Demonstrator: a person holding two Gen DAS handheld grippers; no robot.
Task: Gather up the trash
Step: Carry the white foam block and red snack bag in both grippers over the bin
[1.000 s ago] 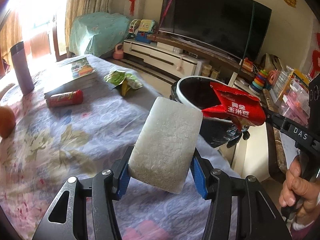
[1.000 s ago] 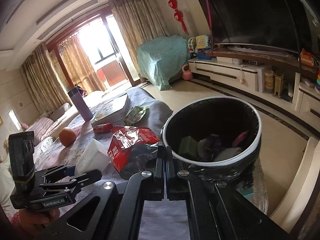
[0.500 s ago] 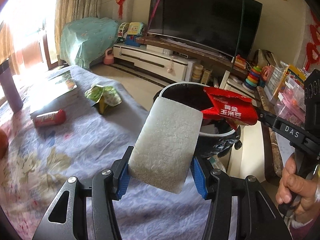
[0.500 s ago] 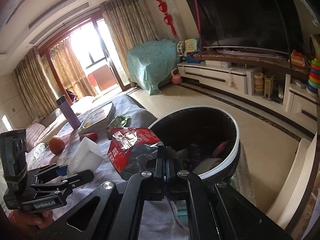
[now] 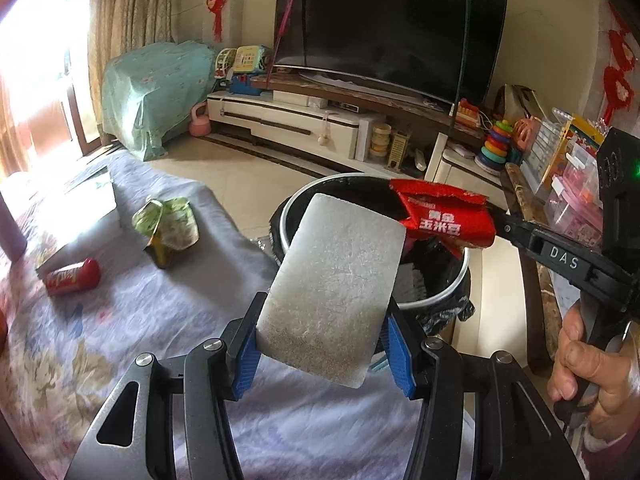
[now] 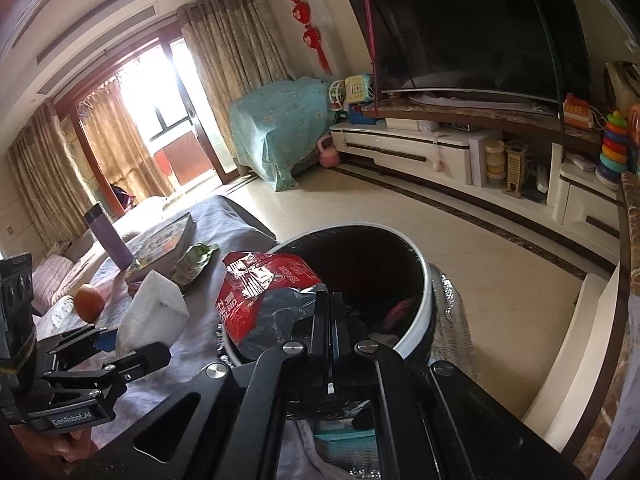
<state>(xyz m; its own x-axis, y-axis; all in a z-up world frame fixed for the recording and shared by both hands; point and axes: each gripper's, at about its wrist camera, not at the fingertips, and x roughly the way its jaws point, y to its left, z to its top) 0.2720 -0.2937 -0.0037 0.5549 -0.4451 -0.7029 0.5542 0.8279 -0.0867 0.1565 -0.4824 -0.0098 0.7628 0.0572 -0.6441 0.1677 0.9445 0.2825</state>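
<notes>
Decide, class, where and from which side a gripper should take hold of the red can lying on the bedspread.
Grip the red can across its round middle, coming from above with fingers straddling its sides. It lies on its side on the bedspread, nothing touching it, so the curved body is free.

**Our red bag over the bin**

Our right gripper point(image 6: 330, 320) is clamped tight on a red snack bag point(image 6: 264, 292) above the trash bin point(image 6: 424, 312). At left, our left gripper point(image 6: 132, 344) grips a white sponge point(image 6: 154, 312).
</notes>
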